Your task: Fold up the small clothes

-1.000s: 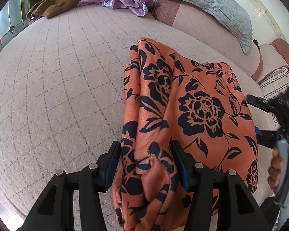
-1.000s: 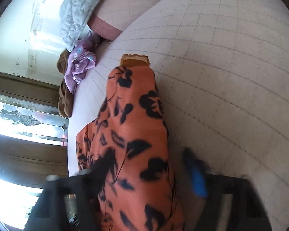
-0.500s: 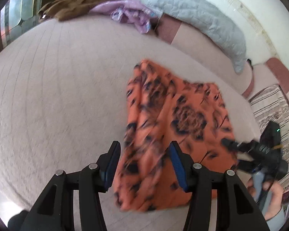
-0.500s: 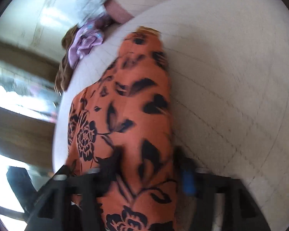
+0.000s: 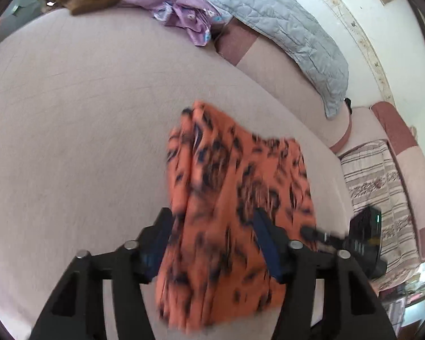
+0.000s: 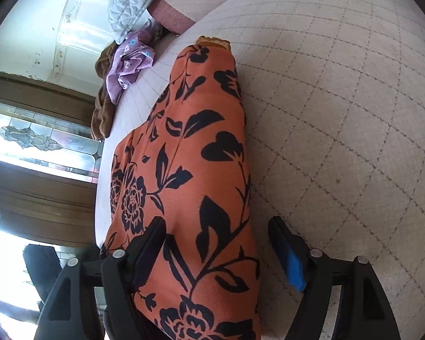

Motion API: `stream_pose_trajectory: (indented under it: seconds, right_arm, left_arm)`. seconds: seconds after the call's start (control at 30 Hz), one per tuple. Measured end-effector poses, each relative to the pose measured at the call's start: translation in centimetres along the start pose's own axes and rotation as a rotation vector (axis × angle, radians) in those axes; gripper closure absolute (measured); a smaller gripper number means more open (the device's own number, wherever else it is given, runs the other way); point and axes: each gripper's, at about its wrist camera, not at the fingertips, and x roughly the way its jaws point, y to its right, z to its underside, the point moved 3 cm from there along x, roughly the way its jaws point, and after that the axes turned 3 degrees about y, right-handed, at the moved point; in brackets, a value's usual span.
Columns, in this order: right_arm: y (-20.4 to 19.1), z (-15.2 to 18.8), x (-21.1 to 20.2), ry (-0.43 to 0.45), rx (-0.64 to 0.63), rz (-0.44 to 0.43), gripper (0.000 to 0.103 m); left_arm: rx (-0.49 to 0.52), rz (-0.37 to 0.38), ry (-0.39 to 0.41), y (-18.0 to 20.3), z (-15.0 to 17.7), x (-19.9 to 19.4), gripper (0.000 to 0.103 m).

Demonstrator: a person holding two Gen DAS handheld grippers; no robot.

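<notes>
The orange floral garment [image 5: 235, 215] lay folded on the bed [image 5: 70, 119], long axis running away from the left gripper [image 5: 212, 232]; both grippers' fingers [image 6: 286, 255] stood spread astride it.

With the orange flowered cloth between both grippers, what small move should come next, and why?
Probably pull both grippers back from the orange cloth. It already lies folded on the bed cover, and the left gripper and right gripper both stand open around its near edge, pinching nothing. The left view is blurred.
</notes>
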Motion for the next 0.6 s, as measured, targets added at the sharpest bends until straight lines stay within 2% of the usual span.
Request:
stream_pose_trajectory:
  seconds: [0.03,0.07,0.1,0.13,0.17,0.23,0.33,0.37,0.4,0.47,0.53,0.57,0.6]
  right_arm:
    - [-0.1,-0.1,0.0,-0.002,-0.002,-0.003,0.024]
    - [-0.3,-0.2,0.3,-0.006,-0.002,-0.006,0.024]
    - [-0.3,-0.2,0.3,-0.009,-0.002,-0.010,0.024]
    - [-0.3,-0.3,0.4,-0.011,0.000,-0.014,0.024]
    - [-0.2,-0.4,0.5,-0.014,0.000,-0.020,0.024]
    - [-0.3,-0.4,0.6,-0.027,-0.019,-0.025,0.025]
    - [-0.6,-0.5,0.7,-0.053,-0.053,-0.020,0.024]
    - [-0.6,-0.7,0.6,-0.055,-0.052,-0.021,0.024]
    - [-0.6,-1.2,0.4,-0.041,-0.044,-0.021,0.024]
    - [-0.6,-2.1,-0.2,0.004,-0.028,-0.041,0.024]
    - [-0.5,-3.6,-0.4,0.044,0.011,-0.066,0.024]
    - [-0.4,-4.1,-0.1,0.045,0.029,-0.074,0.024]
    - [-0.4,-4.7,0.5,0.041,0.044,-0.082,0.024]
  left_arm:
    - [-0.022,0.008,-0.016,-0.4,-0.9,1.2,0.044]
    - [-0.035,0.022,-0.037,-1.0,-1.8,2.8,0.054]
    - [-0.038,0.001,-0.056,-1.6,-2.1,3.9,0.092]
    - [-0.062,-0.033,-0.082,-2.5,-2.1,4.9,0.094]
    - [-0.171,0.024,-0.090,-4.2,-2.1,5.6,0.094]
    - [-0.262,0.091,-0.081,-5.3,-1.9,5.1,0.094]
    - [-0.182,0.093,-0.055,-4.0,-1.7,3.7,0.087]
    - [-0.157,0.088,-0.048,-3.5,-1.9,3.3,0.075]
    - [-0.147,0.101,-0.038,-3.2,-2.1,3.0,0.055]
    - [-0.135,0.112,-0.001,-2.9,-3.0,2.9,0.037]
    - [-0.151,0.117,-0.014,-3.1,-3.9,4.1,0.038]
    - [-0.157,0.129,-0.033,-3.3,-4.2,5.1,0.047]
    - [-0.158,0.109,-0.056,-3.6,-4.3,6.2,0.090]
